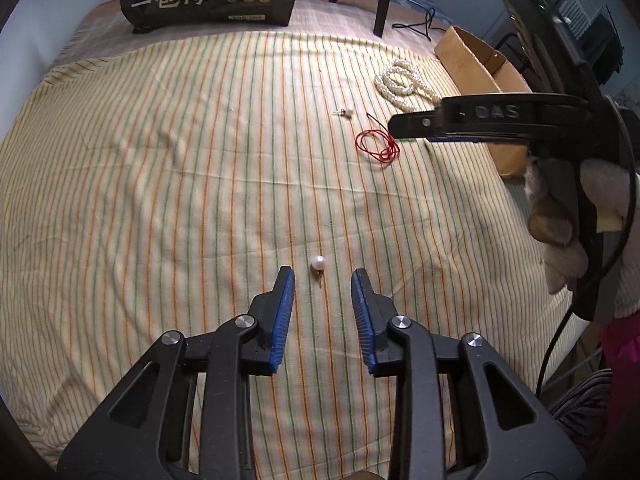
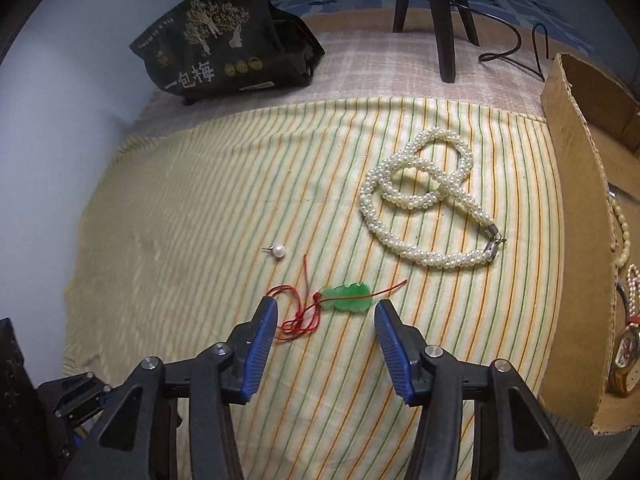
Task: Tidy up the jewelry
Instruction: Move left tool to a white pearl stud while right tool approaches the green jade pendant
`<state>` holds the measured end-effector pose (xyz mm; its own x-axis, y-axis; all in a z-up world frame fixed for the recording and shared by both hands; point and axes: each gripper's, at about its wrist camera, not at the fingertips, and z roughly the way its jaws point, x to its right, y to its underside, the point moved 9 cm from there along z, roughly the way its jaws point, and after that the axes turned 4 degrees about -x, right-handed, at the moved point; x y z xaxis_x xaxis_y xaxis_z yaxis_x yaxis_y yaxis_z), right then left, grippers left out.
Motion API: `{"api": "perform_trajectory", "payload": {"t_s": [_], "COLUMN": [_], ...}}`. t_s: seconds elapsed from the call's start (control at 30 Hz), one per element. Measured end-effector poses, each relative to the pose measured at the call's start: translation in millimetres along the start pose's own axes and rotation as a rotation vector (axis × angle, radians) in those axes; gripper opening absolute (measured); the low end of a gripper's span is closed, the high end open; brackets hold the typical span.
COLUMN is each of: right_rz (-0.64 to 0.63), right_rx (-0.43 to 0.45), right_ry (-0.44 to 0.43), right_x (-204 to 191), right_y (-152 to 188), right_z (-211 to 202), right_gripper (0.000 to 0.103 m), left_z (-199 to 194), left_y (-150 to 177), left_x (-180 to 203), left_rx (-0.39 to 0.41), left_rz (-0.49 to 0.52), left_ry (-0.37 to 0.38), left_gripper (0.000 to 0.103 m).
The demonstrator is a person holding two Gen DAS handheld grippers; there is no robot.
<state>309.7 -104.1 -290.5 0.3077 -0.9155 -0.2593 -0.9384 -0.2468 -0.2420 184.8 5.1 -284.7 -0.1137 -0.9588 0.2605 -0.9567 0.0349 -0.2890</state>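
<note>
Nearby: pearl necklace [image 2: 430,208], cardboard box [image 2: 576,208], black bag [image 2: 224,48].

A: What is cut off by the frame edge?
B: The cardboard box [image 2: 576,216] and the wristwatch [image 2: 628,360] inside it.
A: And what is hidden?
B: The green pendant [image 2: 347,298] in the left view, behind the right gripper [image 1: 394,126].

Both grippers angled steeply downward
Left gripper [image 1: 323,282] and right gripper [image 2: 326,312] are held with jaws parted, nothing clamped
</note>
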Motion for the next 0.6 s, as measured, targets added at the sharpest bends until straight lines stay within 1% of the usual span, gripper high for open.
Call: {"api": "perform_trajectory", "payload": {"t_s": [0.07, 0.2, 0.27, 0.37, 0.5, 0.6], "right_rz": [-0.001, -0.016, -0.032, -0.061, -0.099, -0.115], "right_rx": [0.0, -0.004, -0.007, -0.012, -0.014, -0.013], "right_ry": [0.018, 0.047, 0.057, 0.091, 0.139, 0.152], "right_x": [1, 1, -1, -4, -6, -8], "right_y": [-2, -6, -7, -6, -6, -4], "right_z": [4, 11, 13, 15, 19, 19], "right_gripper": [0.05, 0.05, 0.048, 0.045, 0.041, 0.037], "left_z": [2, 7, 11, 17, 24, 26], "left_y": [-1, -4, -4, -3, -2, -1], "left_x": [-1, -5, -5, -4, -4, -2], "left_rx": [0.002, 0.003, 0.001, -0.007, -0.009, -0.004], "left_rz": [0.0, -0.005, 0.002, 0.012, 0.023, 0.048], "left_ry": [-0.003, -0.006, -0.011, -0.024, -0.043, -0.065], "left_gripper": [0.029, 0.029, 0.029, 0.025, 0.024, 0.023]}}
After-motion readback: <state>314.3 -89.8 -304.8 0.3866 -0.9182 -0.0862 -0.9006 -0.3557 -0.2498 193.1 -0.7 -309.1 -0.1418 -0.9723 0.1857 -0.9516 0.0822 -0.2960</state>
